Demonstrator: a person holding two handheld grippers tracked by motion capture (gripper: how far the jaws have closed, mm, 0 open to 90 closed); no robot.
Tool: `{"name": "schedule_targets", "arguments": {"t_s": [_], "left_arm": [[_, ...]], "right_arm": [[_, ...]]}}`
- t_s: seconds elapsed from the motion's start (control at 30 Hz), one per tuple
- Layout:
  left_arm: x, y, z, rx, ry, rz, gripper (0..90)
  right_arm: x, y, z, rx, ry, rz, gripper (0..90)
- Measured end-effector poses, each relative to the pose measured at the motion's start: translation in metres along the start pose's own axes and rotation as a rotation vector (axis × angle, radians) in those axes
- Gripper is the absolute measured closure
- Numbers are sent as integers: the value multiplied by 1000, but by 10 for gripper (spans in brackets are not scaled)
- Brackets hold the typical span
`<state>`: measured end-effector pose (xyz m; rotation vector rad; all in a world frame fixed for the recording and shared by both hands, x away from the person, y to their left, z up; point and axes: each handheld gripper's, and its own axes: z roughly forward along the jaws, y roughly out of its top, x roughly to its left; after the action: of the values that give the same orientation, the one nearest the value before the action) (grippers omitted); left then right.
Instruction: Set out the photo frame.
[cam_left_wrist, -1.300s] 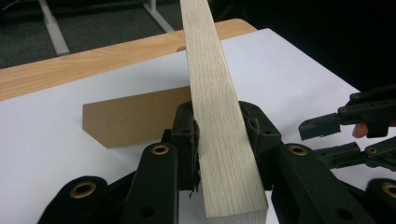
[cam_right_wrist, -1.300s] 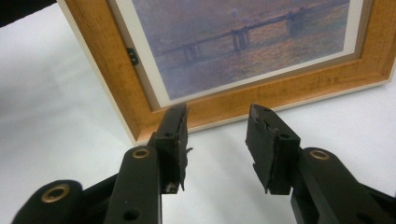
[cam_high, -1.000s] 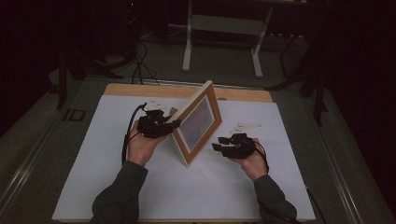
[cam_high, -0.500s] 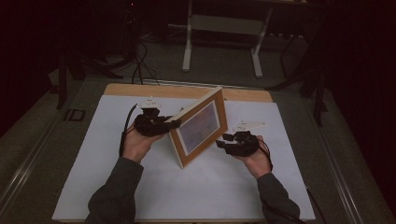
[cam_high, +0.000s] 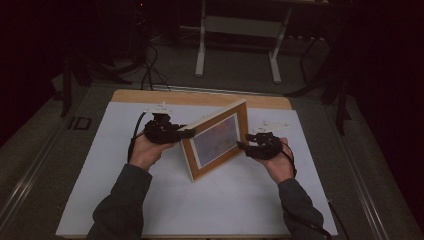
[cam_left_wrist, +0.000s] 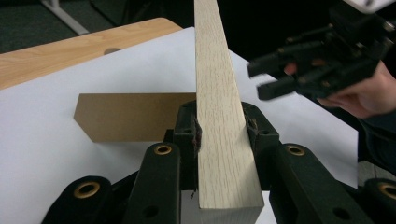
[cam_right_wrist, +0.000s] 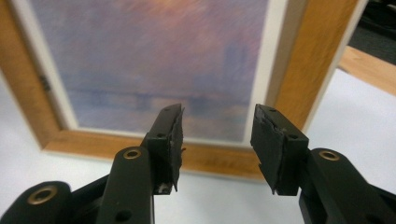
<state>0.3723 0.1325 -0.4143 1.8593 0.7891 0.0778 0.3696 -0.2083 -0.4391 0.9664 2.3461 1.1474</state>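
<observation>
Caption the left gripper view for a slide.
Left gripper clamps the wooden frame edge; brown stand behind, right gripper open nearby.

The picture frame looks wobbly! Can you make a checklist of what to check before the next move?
1. Left claw clamped on the picture frame edge: ok, both pads press the wood.
2. Right claw free of the frame: ok, jaws have just been opening, nothing between them.
3. Frame standing by itself: not ok, it tilts on one corner, held up by the left claw.
4. Back stand folded out: ok, the brown board sticks out behind.
5. Stand resting on the white sheet: cannot tell.
</observation>
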Motion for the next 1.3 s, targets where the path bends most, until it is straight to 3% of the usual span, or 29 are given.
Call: {"name": "schedule_targets", "arguments": {"t_s": [0.23, 0.6, 0.97, 1.17, 1.3], "left_arm": [[1, 3, 2, 20, -29, 16, 720], [9, 5, 4, 29, -79, 23, 720], [14, 9, 8, 49, -124, 52, 720], [18, 9, 10, 45, -155, 50, 721], [19, 9, 11, 45, -157, 58, 721]], "right_arm": [[-20, 8, -1, -34, -54, 46, 505], [-40, 25, 1, -49, -87, 78, 427], [-56, 31, 21, -53, 13, 120, 247], [-66, 28, 28, -64, 155, 137, 233], [-65, 26, 30, -54, 178, 117, 225]]}}
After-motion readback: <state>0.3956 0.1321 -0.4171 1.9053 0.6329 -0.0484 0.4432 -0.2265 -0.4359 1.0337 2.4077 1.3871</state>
